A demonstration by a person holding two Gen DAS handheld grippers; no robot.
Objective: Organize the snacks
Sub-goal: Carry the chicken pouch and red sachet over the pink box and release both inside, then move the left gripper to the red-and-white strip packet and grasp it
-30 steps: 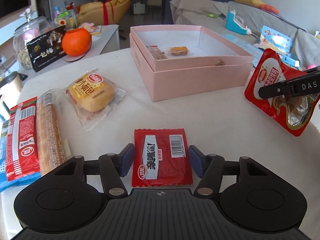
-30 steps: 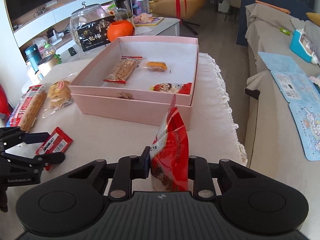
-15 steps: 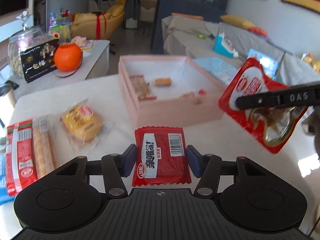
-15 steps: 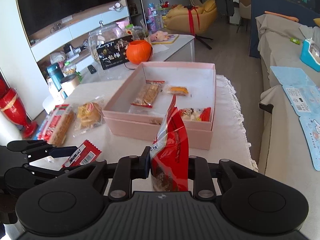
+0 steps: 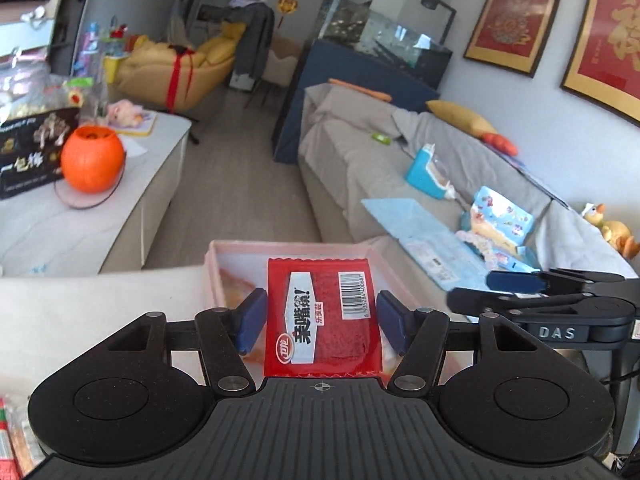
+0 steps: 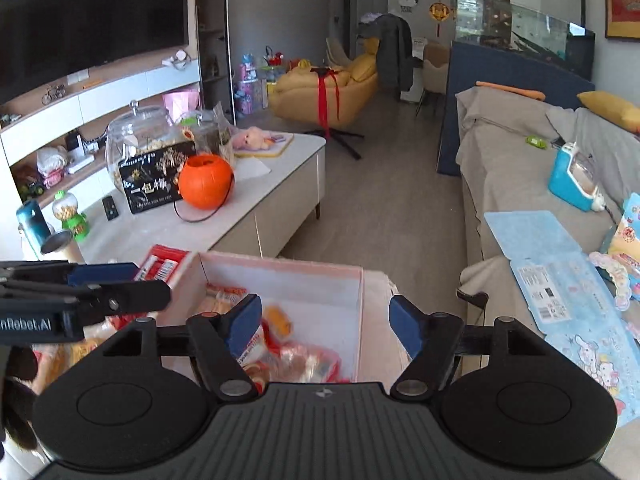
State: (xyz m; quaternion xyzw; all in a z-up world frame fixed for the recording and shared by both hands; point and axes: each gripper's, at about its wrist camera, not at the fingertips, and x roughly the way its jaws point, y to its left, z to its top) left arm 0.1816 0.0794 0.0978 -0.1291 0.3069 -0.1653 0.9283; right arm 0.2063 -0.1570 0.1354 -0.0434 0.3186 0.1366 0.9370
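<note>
A flat red packet (image 5: pixel 320 320) with a barcode hangs between the blue pads of my left gripper (image 5: pixel 321 300), above the pink box (image 5: pixel 288 245). The jaws are opening and the pads barely meet the packet's edges. My right gripper (image 6: pixel 326 304) hovers over the same box (image 6: pixel 280 261). Its jaws are opening with nothing between them. The red pouch (image 6: pixel 296 360) lies in the box under it among other snacks. Each gripper shows in the other's view: the right gripper (image 5: pixel 468 290) at the right, the left gripper (image 6: pixel 152 284) at the box's left edge.
An orange pumpkin bucket (image 5: pixel 92 164) and a black box (image 5: pixel 28 152) stand on the low white cabinet beyond the table (image 5: pixel 100 308). A grey sofa (image 5: pixel 400 160) with books and toys runs along the right. Wrapped snacks (image 5: pixel 8 440) lie at the table's left.
Both grippers rose and moved forward over the pink box. The right one let go of the red pouch, which now lies in the box. The left lifted the packet off the table, then widened.
</note>
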